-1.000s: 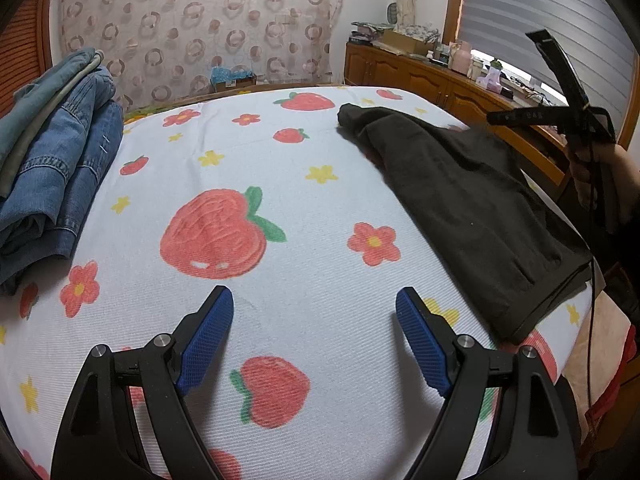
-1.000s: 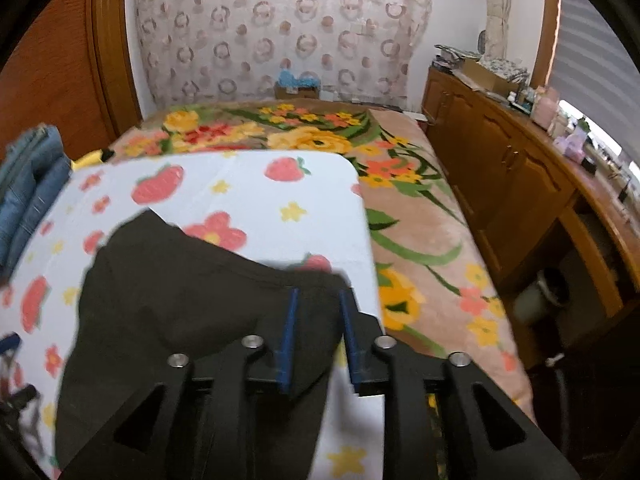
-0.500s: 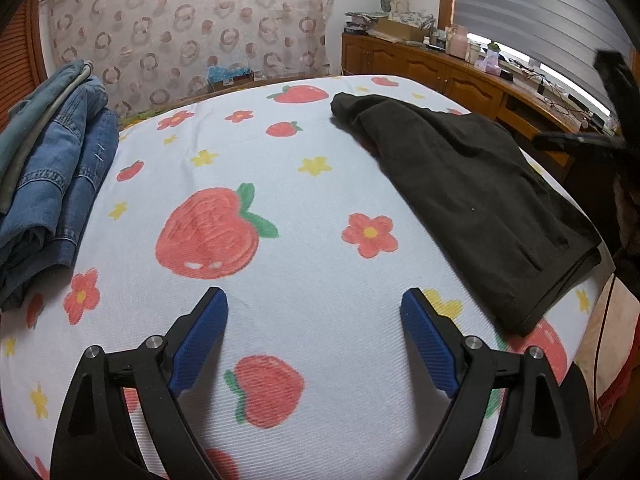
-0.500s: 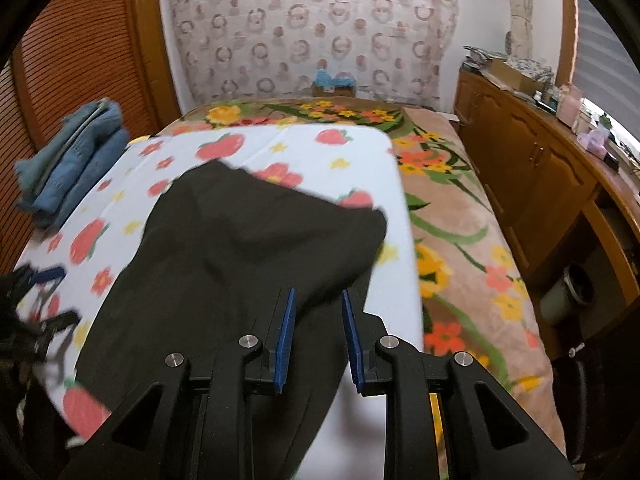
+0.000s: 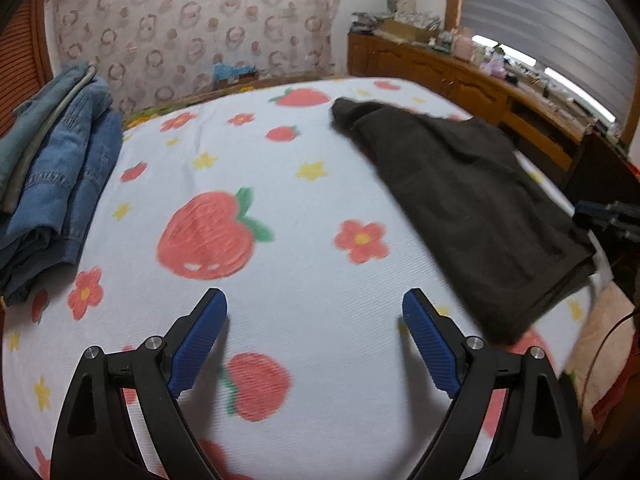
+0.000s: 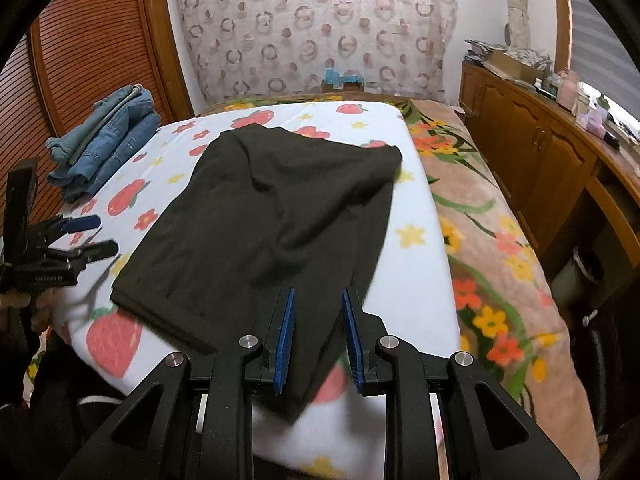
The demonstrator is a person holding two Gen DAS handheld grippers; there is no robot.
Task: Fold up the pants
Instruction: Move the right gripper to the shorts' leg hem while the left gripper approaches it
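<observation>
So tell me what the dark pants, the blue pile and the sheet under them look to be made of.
Dark pants: soft matte fabric, perhaps a brushed cotton; it drapes in loose folds with no sheen.
Blue pile: denim, by its faded blue tone and stitched seams.
Sheet: thin woven or knit cotton, matte, with a fine ribbed texture and printed strawberries.

Left black plastic two-finger gripper (image 5: 315,312): ribbed blue rubber pads (image 5: 198,342), silver screws, triangular cut-outs in frame. Right black plastic two-finger gripper (image 6: 318,340): same build w/ thin blue pads (image 6: 285,338), silver screws. White lettering on left's side, unreadable.
</observation>
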